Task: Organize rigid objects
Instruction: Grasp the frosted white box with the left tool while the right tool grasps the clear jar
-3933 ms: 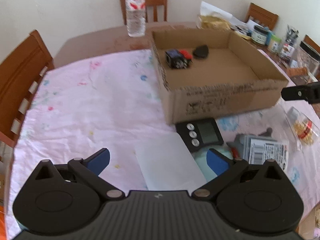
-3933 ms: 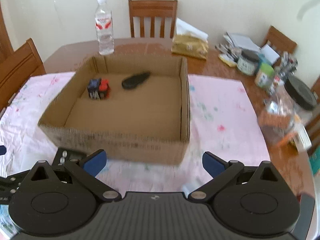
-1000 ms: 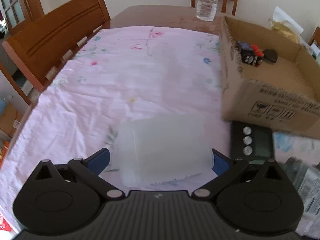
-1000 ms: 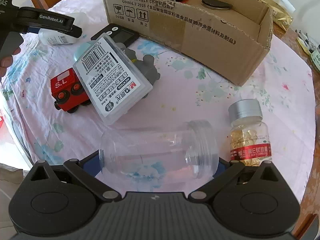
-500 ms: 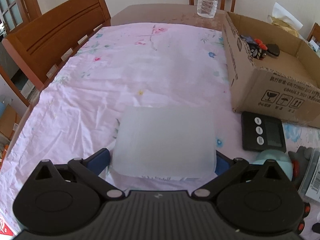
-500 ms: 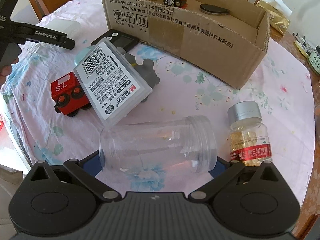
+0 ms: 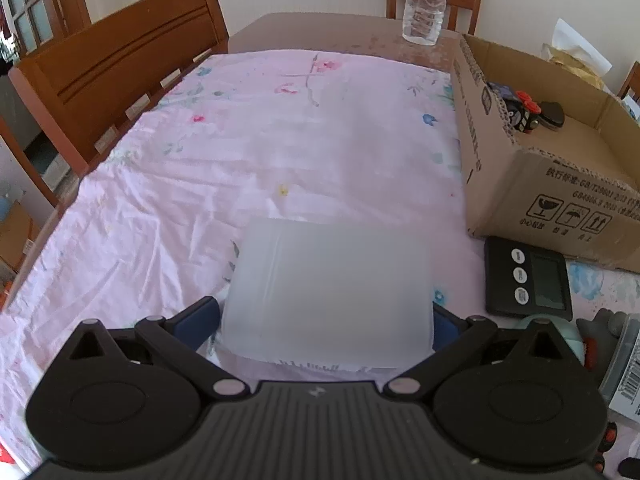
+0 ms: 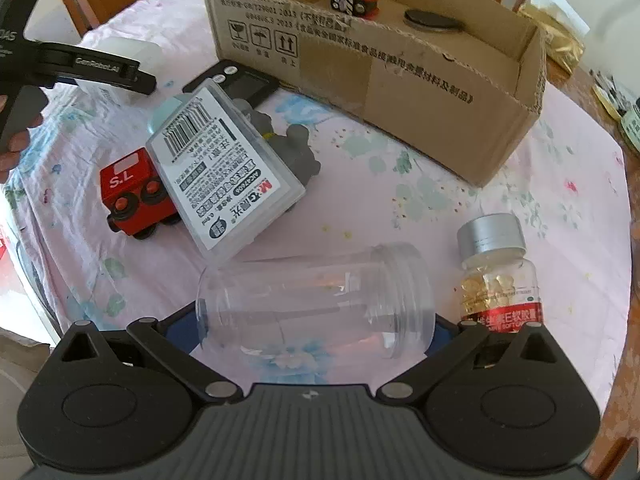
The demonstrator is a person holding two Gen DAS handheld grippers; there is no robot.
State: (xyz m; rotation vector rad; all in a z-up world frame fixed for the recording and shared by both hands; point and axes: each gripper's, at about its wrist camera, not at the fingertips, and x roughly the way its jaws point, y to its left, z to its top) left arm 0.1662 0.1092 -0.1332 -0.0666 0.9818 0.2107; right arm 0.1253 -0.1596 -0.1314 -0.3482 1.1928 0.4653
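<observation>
My left gripper (image 7: pixel 326 320) is shut on a frosted white plastic box (image 7: pixel 328 288) and holds it off the pink cloth; the box also shows in the right wrist view (image 8: pixel 120 56). My right gripper (image 8: pixel 316 320) is shut on a clear plastic jar (image 8: pixel 316 304) lying sideways between its fingers. The cardboard box (image 8: pixel 400 76) holds a black and red toy (image 8: pixel 356 0) and a dark oval object (image 8: pixel 432 20); it also shows in the left wrist view (image 7: pixel 560 192).
On the cloth lie a red toy train car (image 8: pixel 132 196), a labelled plastic case (image 8: pixel 224 168), a grey toy (image 8: pixel 296 152), a black timer (image 7: pixel 528 276) and a pill bottle (image 8: pixel 500 276). A water bottle (image 7: pixel 424 0) and wooden chairs (image 7: pixel 116 72) stand around the table.
Both grippers came down from above the table and closed, the left on the frosted box, the right on the clear jar. Both objects have since lifted slightly.
</observation>
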